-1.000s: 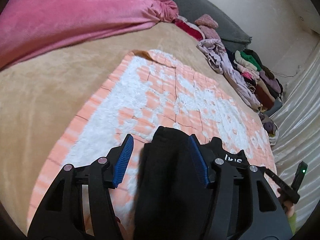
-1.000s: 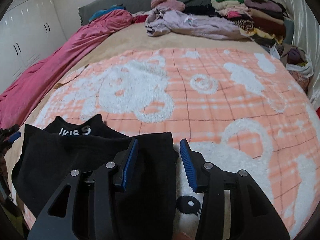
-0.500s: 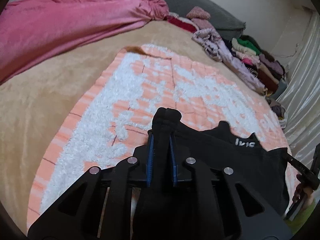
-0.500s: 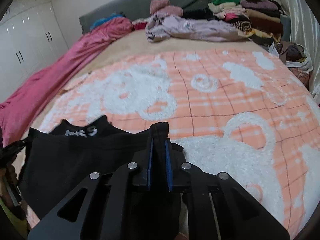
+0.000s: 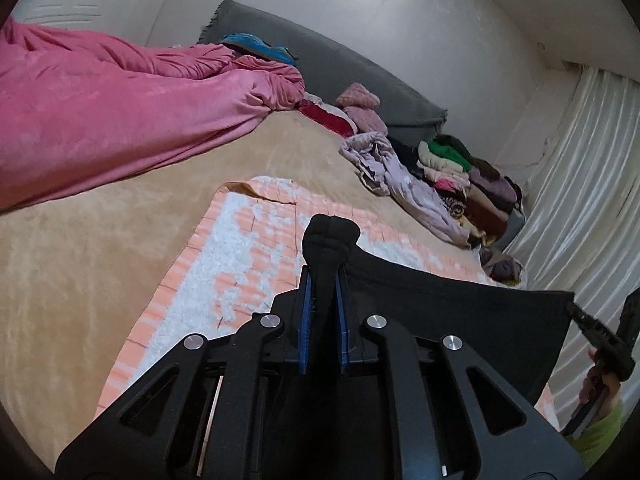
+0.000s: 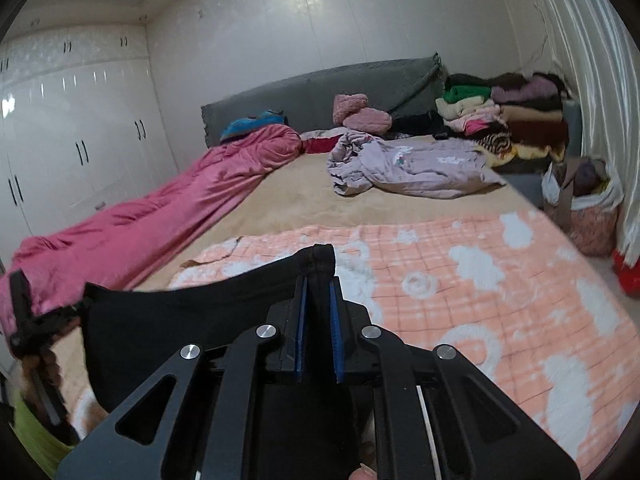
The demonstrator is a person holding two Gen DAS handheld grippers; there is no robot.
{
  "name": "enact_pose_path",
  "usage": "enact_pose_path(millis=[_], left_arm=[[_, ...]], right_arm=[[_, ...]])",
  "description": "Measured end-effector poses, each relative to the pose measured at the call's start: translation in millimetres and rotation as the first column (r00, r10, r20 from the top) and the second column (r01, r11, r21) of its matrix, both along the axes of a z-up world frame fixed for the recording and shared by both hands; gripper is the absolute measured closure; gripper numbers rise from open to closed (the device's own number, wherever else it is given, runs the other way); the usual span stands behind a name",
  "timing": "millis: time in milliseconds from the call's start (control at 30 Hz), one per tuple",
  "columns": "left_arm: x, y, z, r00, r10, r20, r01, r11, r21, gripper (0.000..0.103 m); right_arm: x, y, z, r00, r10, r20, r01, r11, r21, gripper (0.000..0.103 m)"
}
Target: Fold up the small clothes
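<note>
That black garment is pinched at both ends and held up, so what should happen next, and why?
Probably carry it forward and lay it flat on the peach blanket. Both hand-held grippers clamp the black garment, which hangs stretched between them, unfolded.

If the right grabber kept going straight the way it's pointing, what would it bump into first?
Most likely the peach-and-white blanket on the bed. The right gripper is shut on a corner of the black garment and angles downward over it. Depth is hard to judge, but nothing else seems to lie in between.
</note>
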State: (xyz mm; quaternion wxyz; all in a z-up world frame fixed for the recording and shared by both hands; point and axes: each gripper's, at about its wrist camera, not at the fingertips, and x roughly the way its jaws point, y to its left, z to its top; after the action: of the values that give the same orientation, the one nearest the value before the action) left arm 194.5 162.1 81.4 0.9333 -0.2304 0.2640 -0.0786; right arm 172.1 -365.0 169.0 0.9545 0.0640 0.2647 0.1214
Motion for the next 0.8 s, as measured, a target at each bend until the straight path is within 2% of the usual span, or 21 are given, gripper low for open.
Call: enact_pose_path(millis=[67,167,267,400,600,800], left_arm=[[7.7,-1.9,-7.1,1.000,0.002,-0.022,-0.002,1.000,0.006,0.098],[24.8,-5.9,-28.0,0.997,-0.003,-0.075,0.004,1.000,0.002,0.097],[42.7,-13.3,-49.3,0.992,0.006,-0.130,0.000,0.999,0.044,0.097],[59.0,-17.4,-78.9,0.976,0.039,-0.212,-0.017,0.994,0.104,0.097],[64.0,-9.0,-100.3,0.957,0.065,-0.283,-0.037,0.994,0.105,0.097],[56.8,-6.9,-99.5,0.962,0.066,-0.265,-0.043,0.995,0.092,0.096]], right_arm=[[15.5,1.3,-14.8,0.999,-0.018,-0.048,0.016,1.000,-0.022,0.093],[45.2,-2.0,-54.8,0.985,-0.058,-0.164,0.052,0.998,-0.042,0.093],[70.7,-5.5,-109.9,0.950,-0.114,-0.290,0.098,0.993,-0.070,0.093],[80.0,-3.1,-152.4,0.929,-0.145,-0.340,0.114,0.987,-0.110,0.093],[84.2,0.3,-166.1,0.927,-0.147,-0.345,0.112,0.986,-0.119,0.093],[85.5,-1.6,-163.9,0.930,-0.151,-0.335,0.116,0.986,-0.123,0.092]])
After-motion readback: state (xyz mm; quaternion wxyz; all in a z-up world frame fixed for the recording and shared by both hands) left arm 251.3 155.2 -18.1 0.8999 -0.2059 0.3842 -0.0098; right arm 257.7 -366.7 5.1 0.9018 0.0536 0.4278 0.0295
